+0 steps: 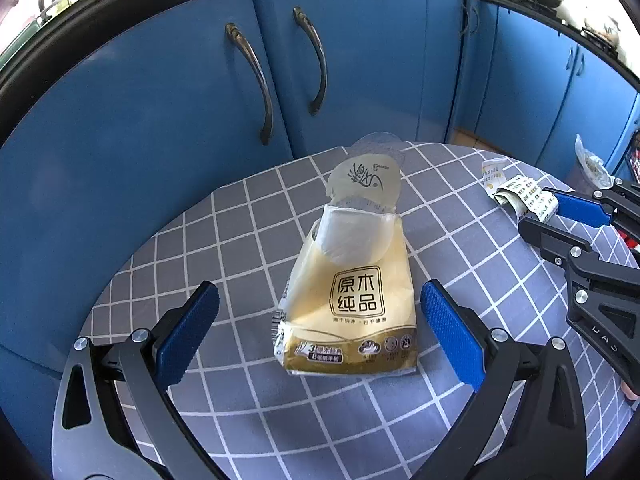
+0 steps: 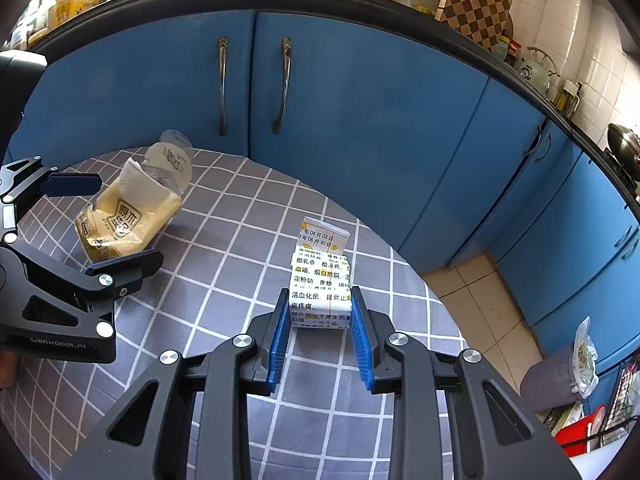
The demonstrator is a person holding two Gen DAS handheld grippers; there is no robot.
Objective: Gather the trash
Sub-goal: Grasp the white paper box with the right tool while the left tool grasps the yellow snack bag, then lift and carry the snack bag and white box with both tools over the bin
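Our left gripper (image 1: 320,328) holds its fingers spread around the yellow plastic tissue pack (image 1: 352,300) on the grey checked bench (image 1: 240,220) (not touching). Our right gripper (image 2: 320,332) pinches the small white paper box (image 2: 320,288).

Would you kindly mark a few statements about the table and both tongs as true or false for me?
1. The left tongs are open around the tissue pack. True.
2. The right tongs are closing on the tissue pack. False: their pads sit either side of the small printed box.
3. The box lies on the floor. False: it rests on the checked tablecloth.
4. A clear plastic lid sits at the far end of the tissue pack. True.
5. The cabinets behind the table are red. False: they are blue.
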